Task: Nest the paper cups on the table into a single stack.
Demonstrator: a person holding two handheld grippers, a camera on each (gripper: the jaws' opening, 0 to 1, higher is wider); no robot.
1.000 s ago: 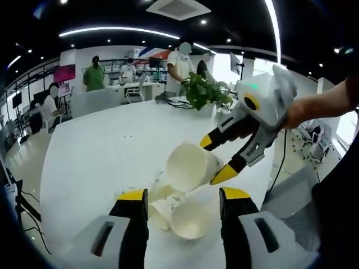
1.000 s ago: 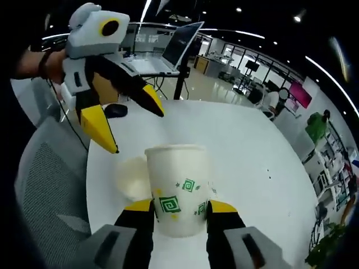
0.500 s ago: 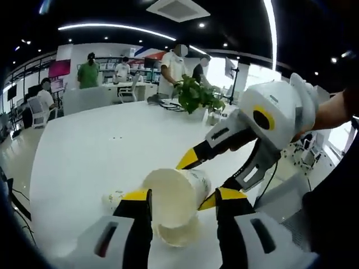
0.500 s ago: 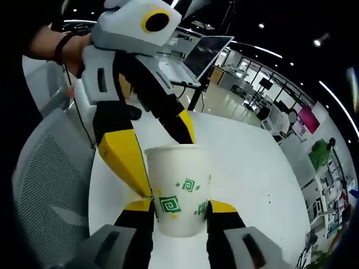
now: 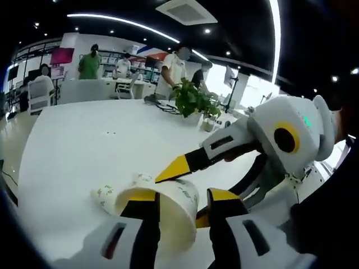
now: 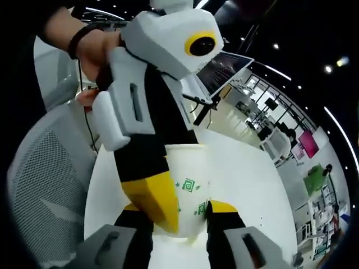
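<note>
paper cups: two for sure, one upright (image 5: 174, 210) and one tipped on its side (image 5: 107, 196) on the surface
grippers: two, left (image 5: 178, 203) and right (image 6: 175, 208)
potted plants: one (image 5: 192, 100)
laptops: one (image 6: 216, 72)

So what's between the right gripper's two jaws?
A paper cup with green square prints, held upright between the right gripper's jaws in the right gripper view. The left gripper's yellow tip crosses in front of its left side.

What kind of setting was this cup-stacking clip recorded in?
Most likely an open-plan office or lab. People stand among desks in the background, an open laptop sits on a stand, and a mesh office chair is drawn up to the large white table.
</note>
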